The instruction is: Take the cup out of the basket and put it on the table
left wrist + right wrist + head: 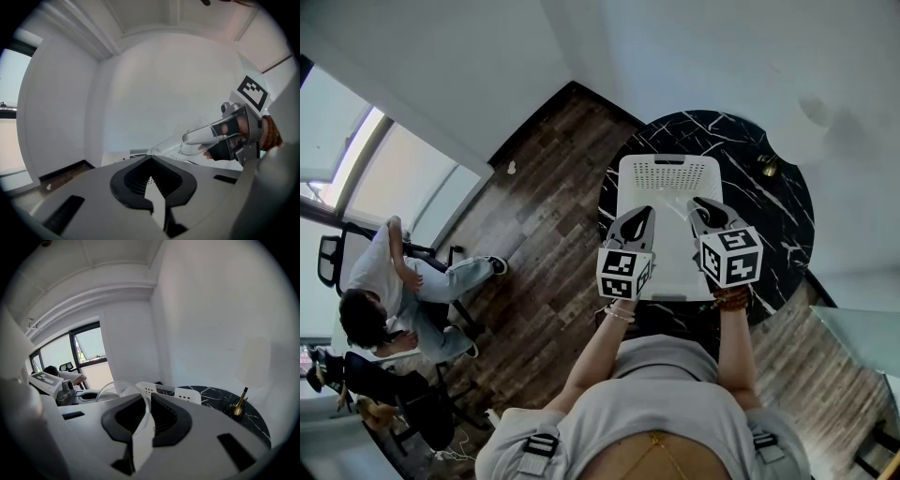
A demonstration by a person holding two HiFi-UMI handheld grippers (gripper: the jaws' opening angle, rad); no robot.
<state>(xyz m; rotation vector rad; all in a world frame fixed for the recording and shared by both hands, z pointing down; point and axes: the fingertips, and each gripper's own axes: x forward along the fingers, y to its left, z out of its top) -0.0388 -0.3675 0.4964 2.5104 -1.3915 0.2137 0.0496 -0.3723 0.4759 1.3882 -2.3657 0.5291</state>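
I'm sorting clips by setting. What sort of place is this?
Probably an office or studio room, not a kitchen: a round black white-veined marble table stands on dark wood-plank flooring, and a person sits among black office chairs beside a large window.
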